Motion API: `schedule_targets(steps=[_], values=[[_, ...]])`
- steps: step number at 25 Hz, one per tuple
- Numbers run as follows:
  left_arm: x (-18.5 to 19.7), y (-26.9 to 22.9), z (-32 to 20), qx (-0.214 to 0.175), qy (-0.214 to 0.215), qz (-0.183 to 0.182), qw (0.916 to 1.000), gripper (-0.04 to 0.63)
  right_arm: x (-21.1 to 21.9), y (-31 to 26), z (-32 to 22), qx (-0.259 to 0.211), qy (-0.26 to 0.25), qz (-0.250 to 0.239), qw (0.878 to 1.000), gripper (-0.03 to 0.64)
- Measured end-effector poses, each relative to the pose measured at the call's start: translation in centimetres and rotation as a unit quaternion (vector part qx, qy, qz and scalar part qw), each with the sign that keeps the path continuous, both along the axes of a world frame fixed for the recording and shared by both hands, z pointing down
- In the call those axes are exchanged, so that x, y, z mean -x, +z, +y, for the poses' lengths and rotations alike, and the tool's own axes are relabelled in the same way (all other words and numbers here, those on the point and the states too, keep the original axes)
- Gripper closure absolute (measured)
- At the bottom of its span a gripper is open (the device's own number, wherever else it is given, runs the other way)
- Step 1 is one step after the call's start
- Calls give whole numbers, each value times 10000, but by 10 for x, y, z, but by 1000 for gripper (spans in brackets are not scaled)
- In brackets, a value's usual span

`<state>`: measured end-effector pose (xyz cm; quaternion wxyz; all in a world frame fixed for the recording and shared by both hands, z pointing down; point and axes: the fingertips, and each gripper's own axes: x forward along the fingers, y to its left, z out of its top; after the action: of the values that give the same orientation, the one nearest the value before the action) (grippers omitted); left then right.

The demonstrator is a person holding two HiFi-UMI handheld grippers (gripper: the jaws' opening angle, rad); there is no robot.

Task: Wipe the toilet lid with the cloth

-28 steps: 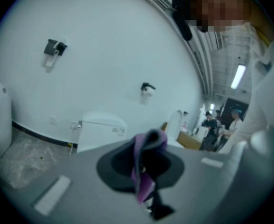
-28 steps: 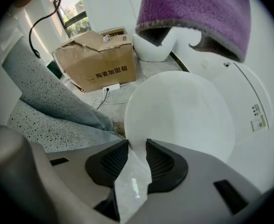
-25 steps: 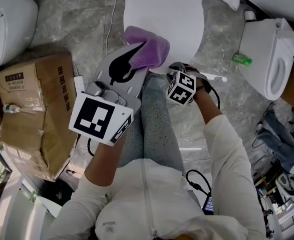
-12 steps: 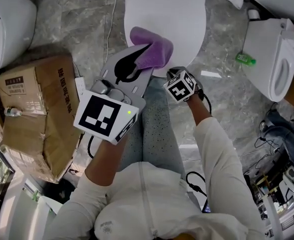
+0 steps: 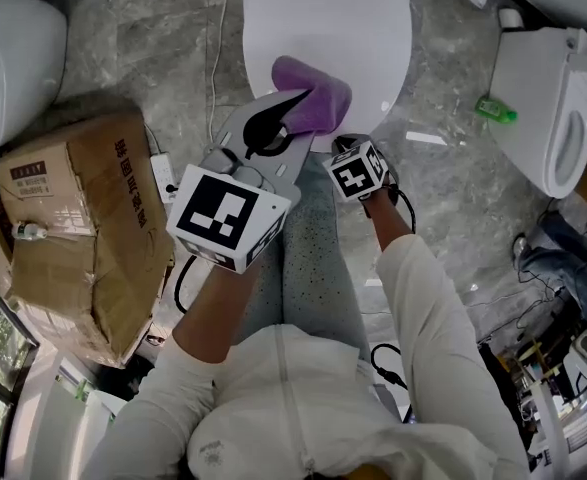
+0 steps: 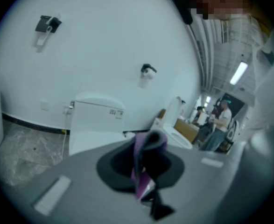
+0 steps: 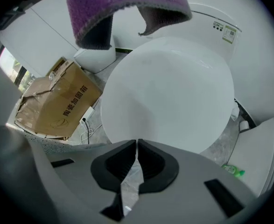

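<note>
1. Purple cloth (image 5: pixel 318 93) is pinched between the jaws of the left gripper (image 6: pixel 144 141); in the left gripper view a fold of it stands up between the black pads.
2. Seen from the head view, the cloth sits over the near edge of the white toilet lid (image 5: pixel 323 28). Whether it touches the lid cannot be told.
3. In the right gripper view the cloth hangs at the top of the picture, with the closed lid spread out below it.
4. The right gripper (image 7: pixel 137 143) points steeply down by the lid's near rim, just right of the cloth. Its jaws are closing, with only a thin slit left and nothing gripped in it.
5. The person's grey trousers (image 5: pixel 313 258) show between the two grippers, just below the lid.
6. A crumpled cardboard box (image 5: pixel 73 228) stands on the grey stone floor (image 5: pixel 153 48), left of the toilet.
7. To the right stands a second toilet (image 5: pixel 543 108), with a small green bottle (image 5: pixel 496 111) on the floor beside it.
</note>
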<state>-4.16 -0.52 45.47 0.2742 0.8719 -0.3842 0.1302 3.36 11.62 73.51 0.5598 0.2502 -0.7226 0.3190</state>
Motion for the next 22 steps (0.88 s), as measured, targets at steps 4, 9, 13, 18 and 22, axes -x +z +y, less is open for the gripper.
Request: schedule_targets(steps=[4, 9, 13, 18, 22], values=[[-8, 24, 2, 294, 93, -31, 9995, 575, -1, 5, -1, 76, 67, 37, 9999, 589], [-14, 44, 2, 501, 196, -63, 9985, 575, -2, 9, -1, 139, 342, 14, 9993, 593], [-16, 56, 2, 629, 256, -119, 9976, 575, -2, 5, -2, 67, 641, -153, 9978, 599], [-16, 70, -5, 757, 275, -197, 9966, 575, 3, -25, -26, -520, 1312, -612, 9881, 600], [-15, 74, -19, 767, 212, -217, 9966, 575, 6, -60, -61, -1106, 1680, -907, 9754, 601]])
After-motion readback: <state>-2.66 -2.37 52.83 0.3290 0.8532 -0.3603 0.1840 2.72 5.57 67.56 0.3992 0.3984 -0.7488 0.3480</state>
